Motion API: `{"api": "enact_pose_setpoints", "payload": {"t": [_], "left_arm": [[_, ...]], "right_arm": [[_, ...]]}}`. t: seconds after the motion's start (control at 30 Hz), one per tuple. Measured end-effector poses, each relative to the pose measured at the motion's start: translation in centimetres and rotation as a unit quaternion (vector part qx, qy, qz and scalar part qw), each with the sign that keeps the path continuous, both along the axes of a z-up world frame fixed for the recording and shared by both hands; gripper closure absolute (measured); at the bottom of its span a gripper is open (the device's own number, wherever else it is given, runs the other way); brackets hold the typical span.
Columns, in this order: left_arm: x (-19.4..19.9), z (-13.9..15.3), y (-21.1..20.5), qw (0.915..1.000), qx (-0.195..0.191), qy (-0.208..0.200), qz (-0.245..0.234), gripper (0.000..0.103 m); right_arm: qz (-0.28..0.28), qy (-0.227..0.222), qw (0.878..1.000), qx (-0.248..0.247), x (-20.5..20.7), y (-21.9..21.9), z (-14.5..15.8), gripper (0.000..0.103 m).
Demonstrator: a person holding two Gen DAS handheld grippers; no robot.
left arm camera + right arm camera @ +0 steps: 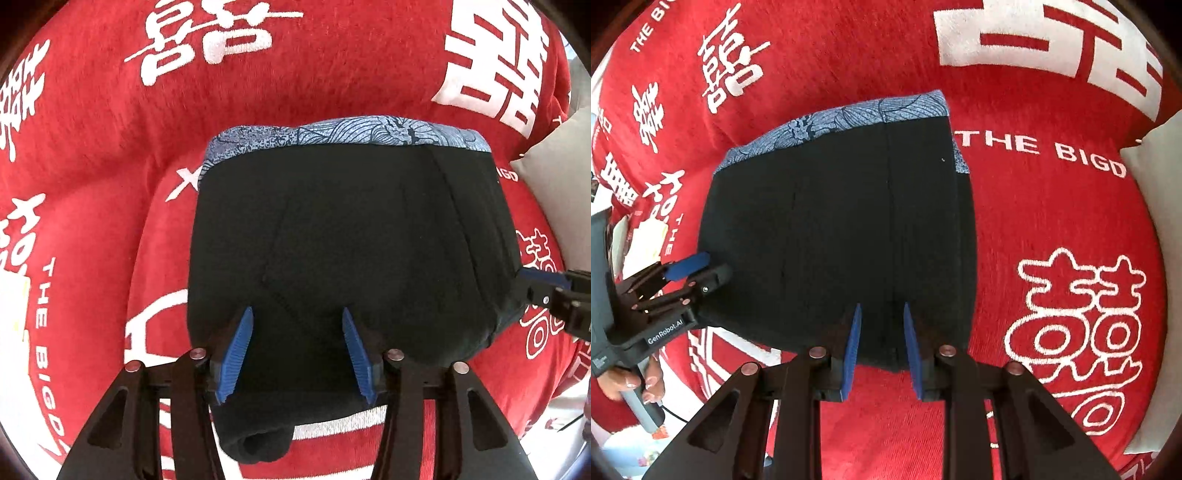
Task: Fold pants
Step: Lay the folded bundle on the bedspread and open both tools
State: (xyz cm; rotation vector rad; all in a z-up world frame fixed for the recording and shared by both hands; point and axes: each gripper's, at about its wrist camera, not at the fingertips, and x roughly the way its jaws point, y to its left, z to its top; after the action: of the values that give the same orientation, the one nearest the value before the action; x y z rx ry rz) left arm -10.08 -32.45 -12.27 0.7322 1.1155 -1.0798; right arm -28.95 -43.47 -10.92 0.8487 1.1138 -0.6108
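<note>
The pants (pixel 351 240) are black with a blue patterned band (pixel 351 133) along the far edge, folded into a compact block on the red cloth. They also show in the right wrist view (pixel 834 229). My left gripper (pixel 297 317) is open, its blue fingers apart over the near edge of the pants. My right gripper (pixel 881 314) is open with a narrower gap, its fingers over the near edge of the pants. The right gripper shows at the pants' right edge in the left wrist view (pixel 546 284). The left gripper shows at the pants' left edge in the right wrist view (pixel 690 269).
A red cloth with white characters (pixel 295 74) covers the surface under the pants, also in the right wrist view (pixel 1052 221). A grey pillow (pixel 557 192) lies at the right, and shows in the right wrist view (pixel 1156 177). A hand (pixel 631 384) holds the left gripper's handle.
</note>
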Motion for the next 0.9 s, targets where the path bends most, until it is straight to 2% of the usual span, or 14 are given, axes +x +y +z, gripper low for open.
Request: {"api": "enact_pose_setpoints", "payload": {"t": [0.07, 0.1, 0.13, 0.2, 0.27, 0.33, 0.4, 0.63, 0.7, 0.9], "left_arm": [[-0.3, 0.3, 0.2, 1.0, 0.003, -0.005, 0.0, 0.05], [-0.4, 0.5, 0.0, 1.0, 0.005, -0.004, -0.001, 0.044], [-0.4, 0.7, -0.1, 1.0, 0.007, 0.003, -0.001, 0.031], [-0.5, 1.1, -0.4, 1.0, 0.009, 0.002, -0.001, 0.02], [-0.5, 1.5, -0.5, 0.9999, 0.01, -0.011, -0.002, 0.02], [-0.2, 1.5, -0.4, 0.9998, 0.018, -0.007, 0.005, 0.02], [0.2, 1.6, -0.3, 0.9996, 0.025, -0.001, 0.013, 0.02], [1.1, 2.1, 0.5, 0.9983, 0.047, 0.009, 0.034, 0.02], [1.2, 2.4, 0.9, 0.998, 0.049, 0.009, 0.038, 0.02], [1.3, 3.2, 2.2, 0.9978, 0.051, 0.009, 0.042, 0.02]], "right_arm": [[0.004, 0.011, 1.0, -0.013, 0.2, 0.5, 0.0, 0.077], [0.005, 0.016, 1.0, -0.018, 0.3, 0.7, 0.1, 0.077], [0.005, 0.019, 1.0, -0.021, 0.4, 0.8, 0.2, 0.076], [-0.001, 0.019, 1.0, -0.019, 0.4, 0.7, 0.3, 0.076], [-0.014, 0.015, 1.0, -0.012, 0.3, 0.6, 0.3, 0.075], [-0.022, 0.014, 1.0, -0.007, 0.2, 0.5, 0.3, 0.073], [-0.023, 0.015, 1.0, -0.003, 0.4, 0.7, 0.4, 0.061], [-0.022, 0.036, 0.999, -0.011, 0.5, 2.1, 1.1, 0.046], [-0.03, 0.034, 0.999, -0.003, 0.0, 2.5, 1.3, 0.036], [-0.051, 0.034, 0.998, 0.012, -1.4, 3.4, 1.6, 0.034]]}}
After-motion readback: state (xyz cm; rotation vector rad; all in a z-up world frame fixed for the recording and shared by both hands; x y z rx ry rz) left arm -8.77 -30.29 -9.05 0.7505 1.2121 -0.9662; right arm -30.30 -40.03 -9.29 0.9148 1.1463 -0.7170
